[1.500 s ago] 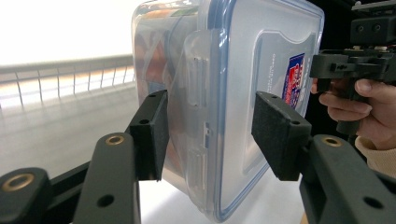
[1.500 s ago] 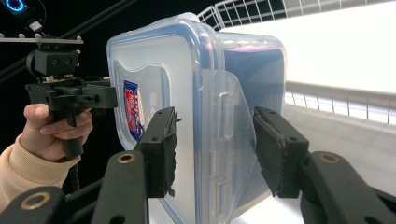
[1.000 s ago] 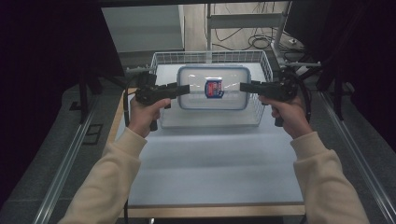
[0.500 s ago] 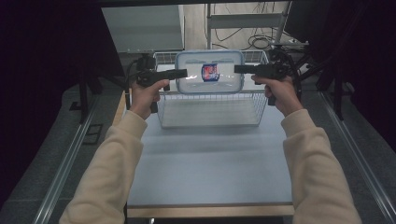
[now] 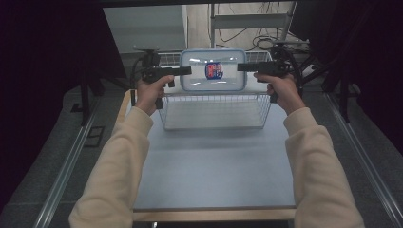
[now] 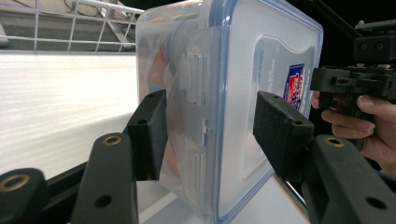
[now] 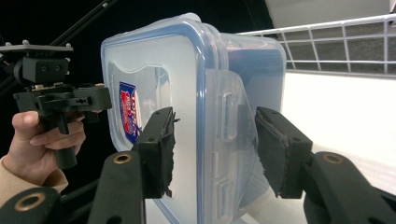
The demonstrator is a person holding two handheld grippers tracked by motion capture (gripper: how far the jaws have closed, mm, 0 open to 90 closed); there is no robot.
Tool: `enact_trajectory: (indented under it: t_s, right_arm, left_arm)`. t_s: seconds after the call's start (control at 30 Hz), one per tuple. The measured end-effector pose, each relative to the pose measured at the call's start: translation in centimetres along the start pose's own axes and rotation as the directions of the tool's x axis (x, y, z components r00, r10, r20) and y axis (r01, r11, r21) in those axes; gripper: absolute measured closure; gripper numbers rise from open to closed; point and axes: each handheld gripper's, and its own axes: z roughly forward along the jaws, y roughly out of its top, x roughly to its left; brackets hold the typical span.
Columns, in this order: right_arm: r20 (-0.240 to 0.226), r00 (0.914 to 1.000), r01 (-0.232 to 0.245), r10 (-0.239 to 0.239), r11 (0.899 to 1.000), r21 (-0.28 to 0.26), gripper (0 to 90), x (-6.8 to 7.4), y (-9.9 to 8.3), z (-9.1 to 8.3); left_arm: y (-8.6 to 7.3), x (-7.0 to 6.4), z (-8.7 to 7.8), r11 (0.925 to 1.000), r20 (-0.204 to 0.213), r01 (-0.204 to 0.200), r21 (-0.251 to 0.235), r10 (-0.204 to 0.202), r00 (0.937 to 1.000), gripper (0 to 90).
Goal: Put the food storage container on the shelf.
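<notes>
Two tongs, left (image 5: 186, 70) and right (image 5: 241, 67), gripping one container (image 5: 214, 71), above one basket (image 5: 214, 111)

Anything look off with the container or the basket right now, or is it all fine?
Nothing stands out. The lidded container is held between the left gripper and the right gripper above the wire basket. Its lid sits flush, the side latch looks shut, and no crack or spill shows.
</notes>
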Motion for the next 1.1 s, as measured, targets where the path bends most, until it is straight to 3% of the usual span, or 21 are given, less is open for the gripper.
enact_trajectory:
  t_s: [0.1,0.3,0.53,0.6,0.63,0.7,0.77,0.97,1.03,1.1]
  right_arm:
    - [0.012,0.9996,-0.026,0.026,1.000,-0.001,48.4,-0.4,0.4,0.5]
    - [0.023,0.9967,-0.077,0.077,0.997,0.000,46.6,-1.2,0.7,1.2]
    - [0.065,0.9865,-0.149,0.150,0.988,-0.030,43.3,-1.8,0.8,1.8]
    - [0.076,0.9842,-0.158,0.160,0.987,-0.032,40.4,-1.8,0.8,2.0]
    - [0.122,0.9795,-0.158,0.160,0.987,-0.024,36.9,-1.7,0.6,2.4]
    - [0.135,0.9778,-0.158,0.161,0.987,-0.031,37.3,-1.6,0.6,2.5]
    - [0.140,0.9709,-0.186,0.194,0.980,-0.070,39.9,-1.7,0.4,2.5]
    - [0.162,0.9661,-0.187,0.201,0.977,-0.098,34.2,-1.3,0.4,2.4]
    - [0.194,0.9692,-0.131,0.152,0.984,-0.118,32.5,-0.5,0.3,1.7]
    - [0.200,0.9742,-0.081,0.104,0.989,-0.122,31.9,0.1,0.2,0.9]
  left_arm:
    - [0.7,0.7,0.7,0.9994,-0.002,0.035,0.004,-0.035,0.9994,44.8]
    - [1.5,1.2,1.6,0.9980,-0.016,0.059,0.023,-0.059,0.9982,39.6]
    - [2.0,2.1,2.9,0.9906,-0.030,0.133,0.033,-0.132,0.9908,34.1]
    - [2.0,2.2,3.0,0.9904,-0.041,0.134,0.031,-0.133,0.9903,33.5]
    - [2.0,2.2,3.0,0.9918,-0.062,0.125,0.025,-0.124,0.9904,35.4]
    - [2.0,2.2,3.0,0.9916,-0.063,0.127,0.024,-0.125,0.9901,35.8]
    - [1.9,2.2,3.0,0.9915,-0.056,0.127,0.025,-0.126,0.9905,35.4]
    - [1.6,2.0,2.7,0.9929,-0.045,0.119,0.009,-0.118,0.9920,33.7]
    - [1.4,1.4,2.2,0.9952,-0.029,0.097,-0.011,-0.098,0.9948,33.4]
    - [1.2,0.7,1.6,0.9988,-0.055,0.049,-0.003,-0.049,0.9973,31.2]
